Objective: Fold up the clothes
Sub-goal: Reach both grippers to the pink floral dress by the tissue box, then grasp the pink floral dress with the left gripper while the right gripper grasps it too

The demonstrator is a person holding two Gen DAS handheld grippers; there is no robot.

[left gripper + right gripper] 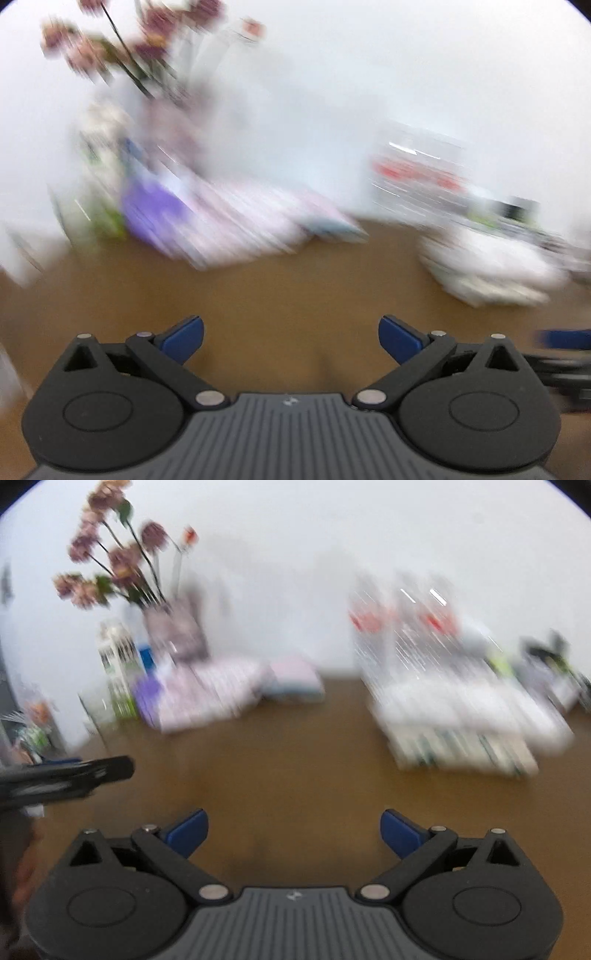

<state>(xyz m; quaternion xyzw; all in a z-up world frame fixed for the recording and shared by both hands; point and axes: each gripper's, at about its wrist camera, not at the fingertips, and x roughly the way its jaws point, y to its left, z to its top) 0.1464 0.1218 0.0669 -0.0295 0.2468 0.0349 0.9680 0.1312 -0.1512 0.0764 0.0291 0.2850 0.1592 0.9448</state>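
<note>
Both views badly smeared, so detail is thin. Left gripper (291, 338) spread wide, nothing between the blue pads; right gripper (294, 832) same, released and empty. Both hang over bare brown table (295, 760).

Clothes: a pinkish-purple pile (207, 694) lies at the table's far left against the wall, just in front of the flower vase (173, 631); a white and striped pile (465, 723) lies at the far right.

Step looks like reaching for the next garment, w/ nothing picked yet. To do it well: choose one pile, come in low, pinch one edge or corner w/ each tool, not a bunch, then drag it to the bare middle.

Right view shows the left tool at its left edge plus both piles whole; left view crops the white pile.
</note>
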